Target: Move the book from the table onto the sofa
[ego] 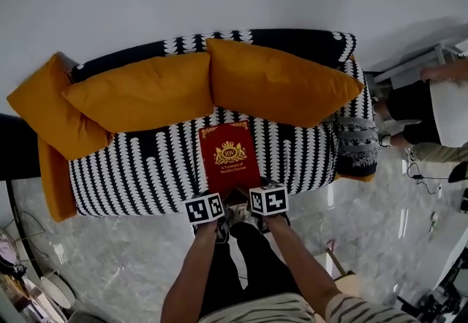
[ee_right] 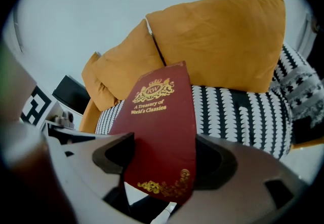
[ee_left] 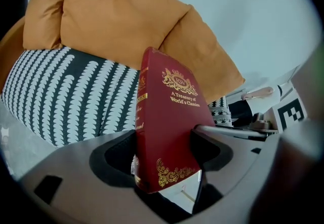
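A dark red hardback book (ego: 229, 156) with gold lettering lies over the front of the sofa seat (ego: 139, 168), its near end held by both grippers. My left gripper (ego: 212, 206) is shut on the book's near left corner (ee_left: 162, 137). My right gripper (ego: 262, 199) is shut on the near right corner (ee_right: 162, 142). The sofa has a black-and-white patterned cover and orange cushions (ego: 146, 91). In the left gripper view the book (ee_left: 167, 116) stands on edge between the jaws, spine to the left.
Two more orange cushions (ego: 281, 80) (ego: 40, 106) lean on the sofa back. A grey patterned cushion (ego: 357, 140) sits at the sofa's right end. A person (ego: 431, 106) stands at far right. The floor (ego: 131, 263) is glossy marble, with cables and plates at lower left.
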{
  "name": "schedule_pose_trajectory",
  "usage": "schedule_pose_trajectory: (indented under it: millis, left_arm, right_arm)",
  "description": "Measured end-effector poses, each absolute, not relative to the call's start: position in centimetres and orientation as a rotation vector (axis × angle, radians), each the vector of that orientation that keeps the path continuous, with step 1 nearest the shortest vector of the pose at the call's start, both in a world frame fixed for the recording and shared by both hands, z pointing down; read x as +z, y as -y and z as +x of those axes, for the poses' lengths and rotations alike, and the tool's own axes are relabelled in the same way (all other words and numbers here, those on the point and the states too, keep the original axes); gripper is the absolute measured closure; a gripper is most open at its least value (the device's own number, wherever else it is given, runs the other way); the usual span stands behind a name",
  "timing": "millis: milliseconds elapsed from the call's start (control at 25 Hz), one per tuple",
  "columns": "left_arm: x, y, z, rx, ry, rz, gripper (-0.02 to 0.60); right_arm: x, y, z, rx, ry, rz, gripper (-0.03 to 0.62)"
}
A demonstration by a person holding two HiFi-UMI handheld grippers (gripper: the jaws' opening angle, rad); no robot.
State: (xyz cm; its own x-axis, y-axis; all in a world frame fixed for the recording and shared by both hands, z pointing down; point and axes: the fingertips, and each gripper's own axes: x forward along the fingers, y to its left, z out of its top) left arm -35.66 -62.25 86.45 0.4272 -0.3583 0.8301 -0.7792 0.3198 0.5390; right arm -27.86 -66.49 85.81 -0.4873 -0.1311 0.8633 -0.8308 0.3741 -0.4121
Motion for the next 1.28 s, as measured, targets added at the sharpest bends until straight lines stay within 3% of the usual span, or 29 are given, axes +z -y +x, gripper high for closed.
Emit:
schedule_pose_trajectory:
  millis: [440,1280]
  left_arm:
    - [93.7,62.4,-35.4,0.376,1.135,1.220,0.235]
    - [100.0,61.4,-35.4,0.439,1.092,1.212,0.235]
  right_arm:
    - [92.9,66.8,-27.3,1.204,1.802,0.871,0.233]
    - [99.4,65.7,-27.5,1.232,1.756,0.834,0.233]
